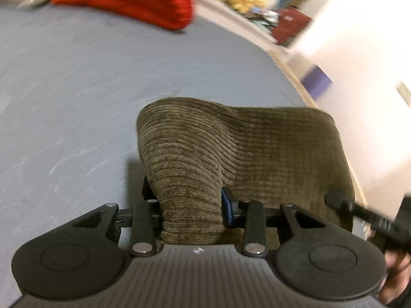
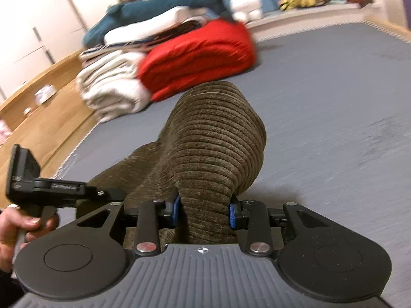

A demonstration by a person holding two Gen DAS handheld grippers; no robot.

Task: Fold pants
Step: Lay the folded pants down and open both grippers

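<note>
The olive-brown ribbed corduroy pants (image 1: 231, 148) are clamped at two points and held raised above the grey-blue bed sheet (image 1: 77, 89). A bunched fold of the fabric is pinched between the blue-padded fingers of the left gripper (image 1: 191, 205). A second fold is gripped in the same way by the right gripper (image 2: 204, 211). The cloth spans between both tools. A folded red blanket (image 2: 197, 54) is seen farther back on the sheet, beside a stack of cream-white folded towels (image 2: 110, 84).
</note>
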